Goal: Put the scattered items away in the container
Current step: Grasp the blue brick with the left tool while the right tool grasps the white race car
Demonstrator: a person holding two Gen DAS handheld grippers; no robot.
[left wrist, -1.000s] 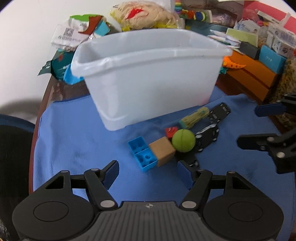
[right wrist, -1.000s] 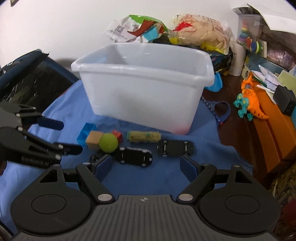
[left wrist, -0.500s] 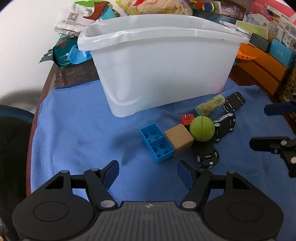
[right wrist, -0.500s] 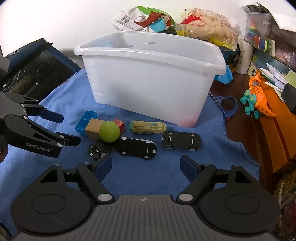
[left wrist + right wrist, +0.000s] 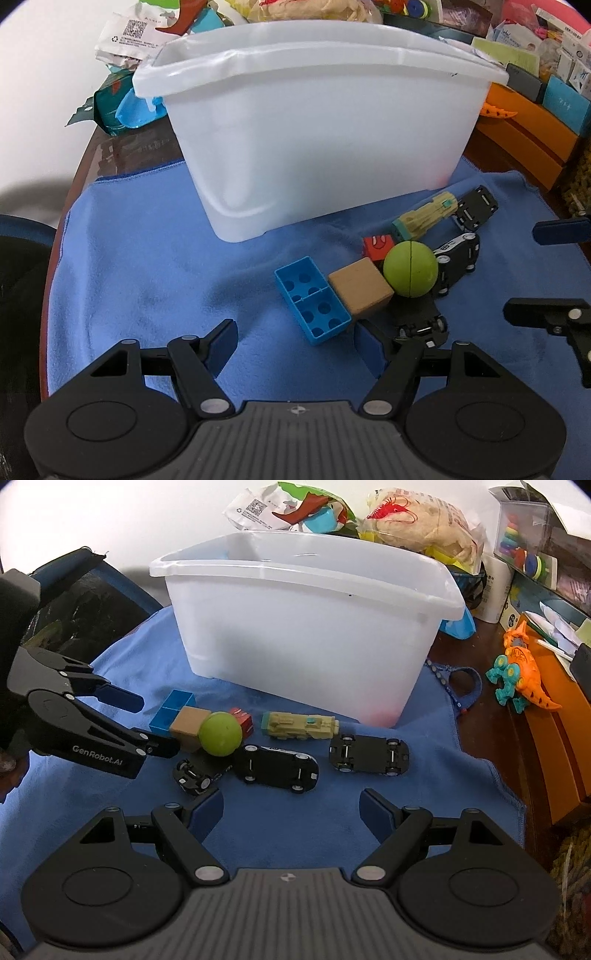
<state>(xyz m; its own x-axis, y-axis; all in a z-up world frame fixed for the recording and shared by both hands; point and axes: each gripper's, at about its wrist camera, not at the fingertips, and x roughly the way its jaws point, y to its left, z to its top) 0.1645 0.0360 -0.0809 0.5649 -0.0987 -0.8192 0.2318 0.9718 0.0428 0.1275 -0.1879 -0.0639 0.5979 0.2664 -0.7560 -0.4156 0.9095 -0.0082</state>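
A white plastic tub stands on a blue cloth. In front of it lie a blue brick, a wooden cube, a green ball, a small red block, a beige toy vehicle and three black toy cars. My left gripper is open, just short of the blue brick and touching nothing. My right gripper is open above the cloth near the cars.
Snack bags and boxes are piled behind the tub. An orange toy dinosaur and orange boxes sit on the wooden table at the right. A blue strap lies beside the tub. A dark chair is at the left.
My left gripper has come lower and closer to the blue brick and cube, still open. The right gripper has hardly moved. No toy has shifted.
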